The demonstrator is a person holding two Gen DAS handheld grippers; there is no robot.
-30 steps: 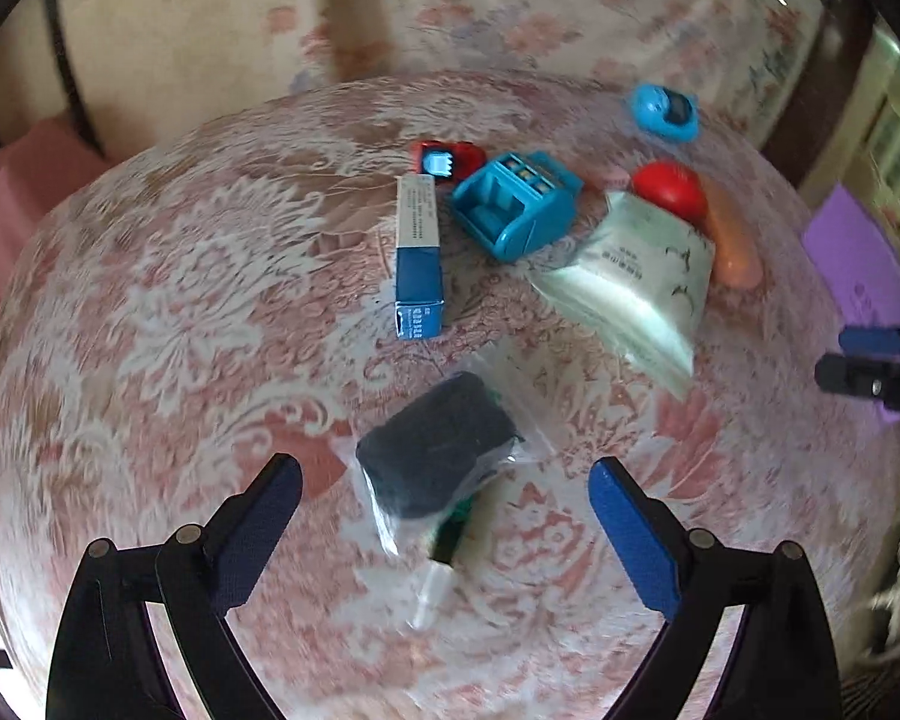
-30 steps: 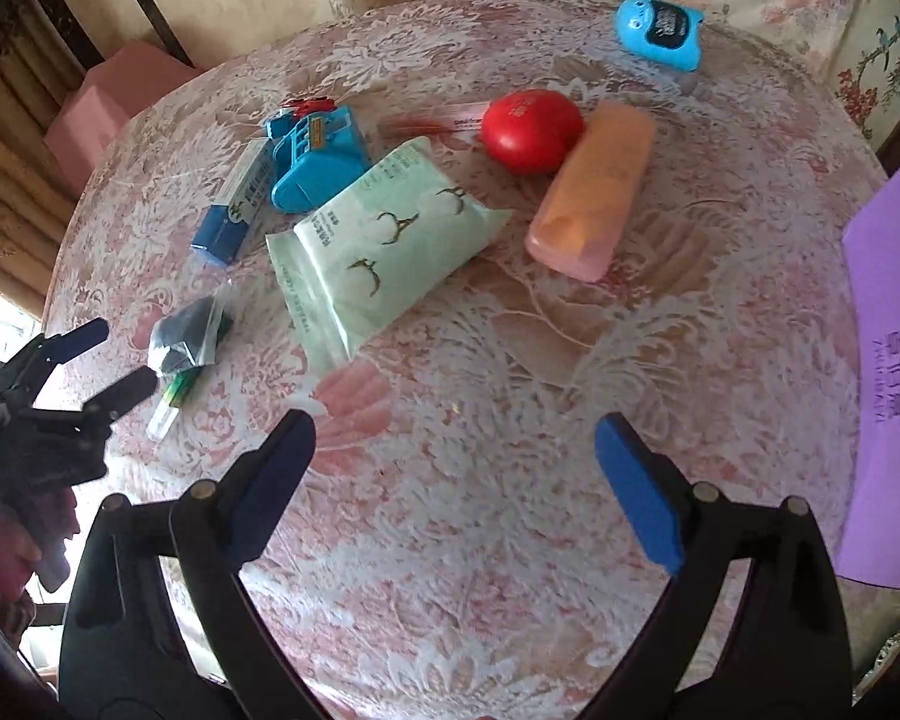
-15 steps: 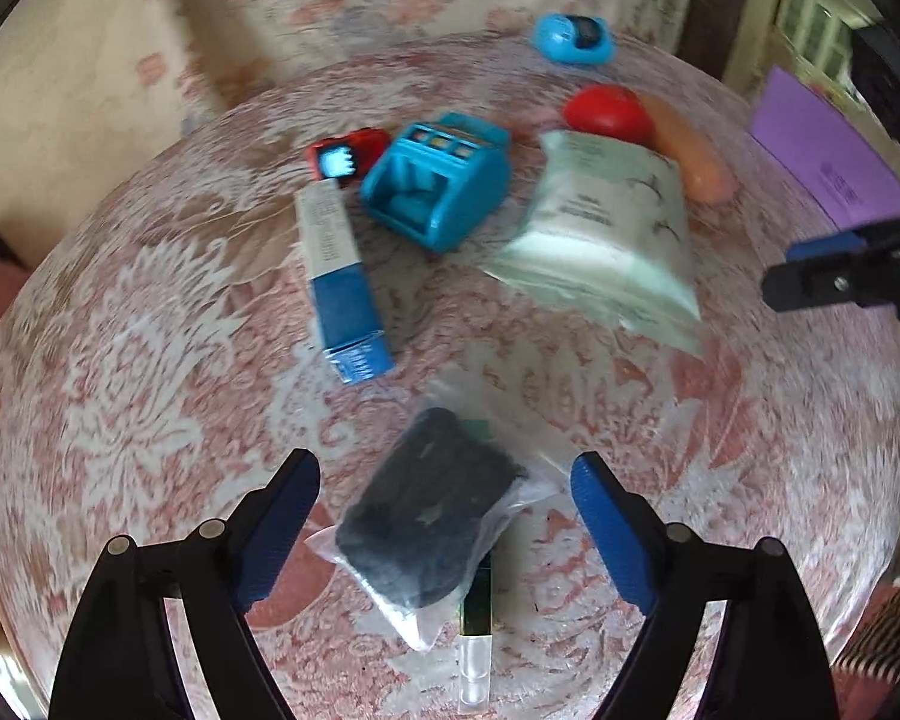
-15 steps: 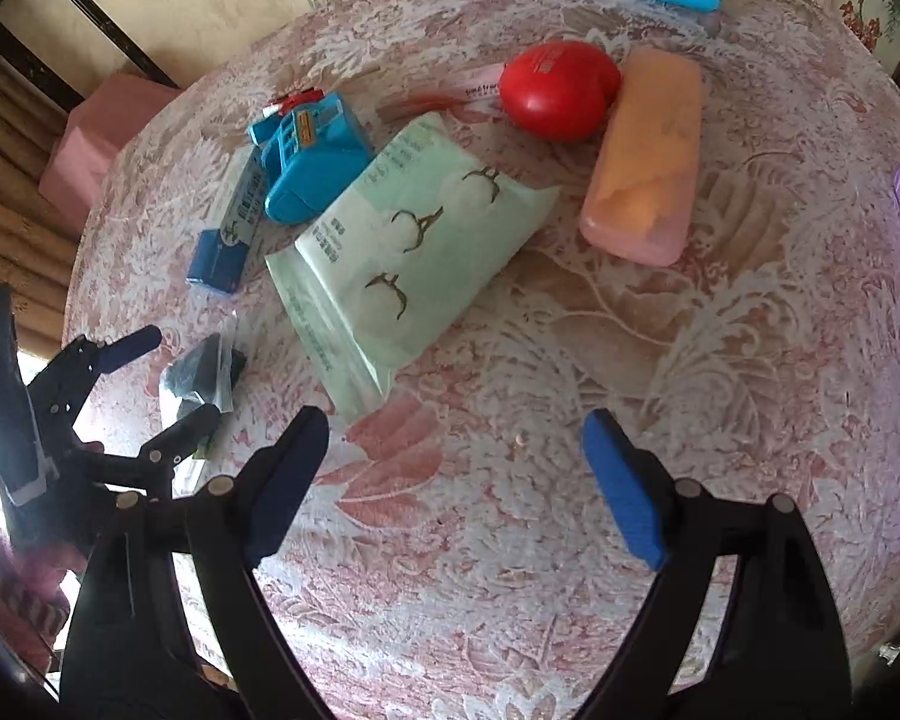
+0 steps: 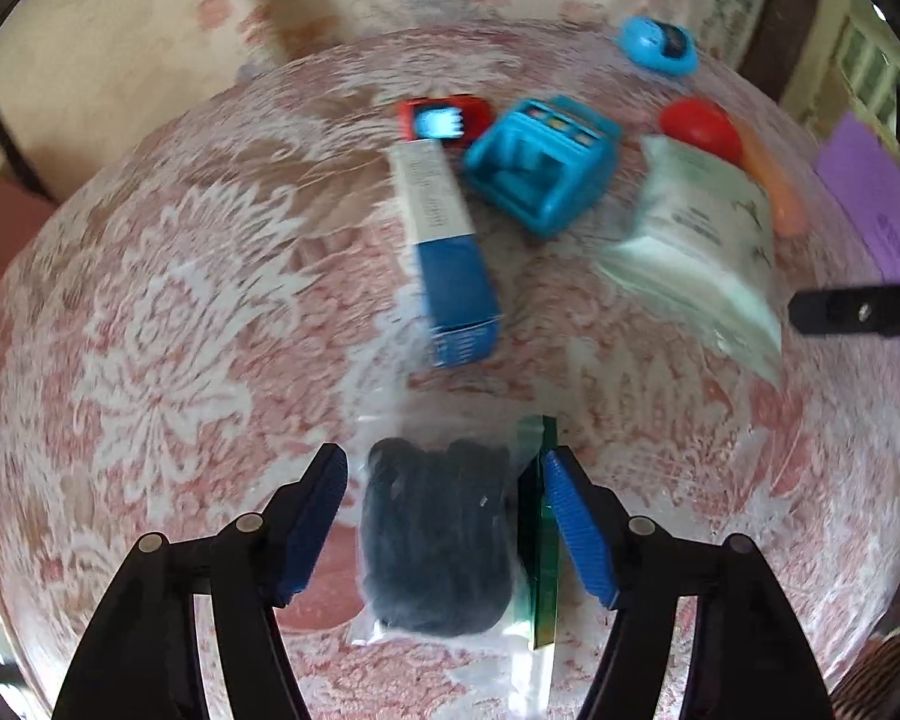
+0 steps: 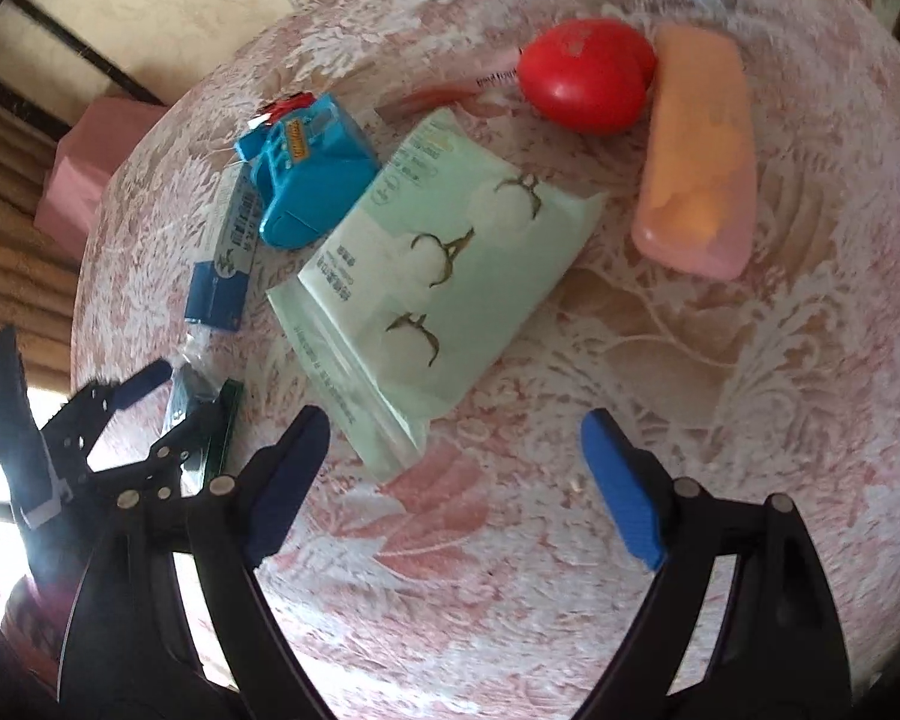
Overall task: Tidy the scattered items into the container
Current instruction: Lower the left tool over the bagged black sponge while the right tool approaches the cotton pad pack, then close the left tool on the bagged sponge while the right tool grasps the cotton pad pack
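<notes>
My left gripper (image 5: pixel 444 468) is open, its blue pads on either side of a clear bag holding a black bundle (image 5: pixel 438 540) on the table; a green stick (image 5: pixel 543 540) lies against the right pad. My right gripper (image 6: pixel 456 426) is open and empty, hovering just before a pale green pouch (image 6: pixel 444 276). The left gripper also shows at the left of the right wrist view (image 6: pixel 174 396). Scattered beyond: a blue-white box (image 5: pixel 450 258), a blue toy register (image 5: pixel 546 162), a red ball (image 6: pixel 588 75), an orange case (image 6: pixel 699 150), a small blue gadget (image 5: pixel 657 51), a red item (image 5: pixel 444 120).
A purple sheet (image 5: pixel 876 204) lies at the table's right edge. A pink box (image 6: pixel 96 162) stands beyond the table's far left edge. The round table (image 6: pixel 660 360) carries a red and white lace cloth. My right gripper's finger (image 5: pixel 858 312) shows at the right of the left wrist view.
My left gripper has moved down and forward so the bagged black bundle now lies between its pads, and the jaws have narrowed. My right gripper has advanced toward the green pouch.
</notes>
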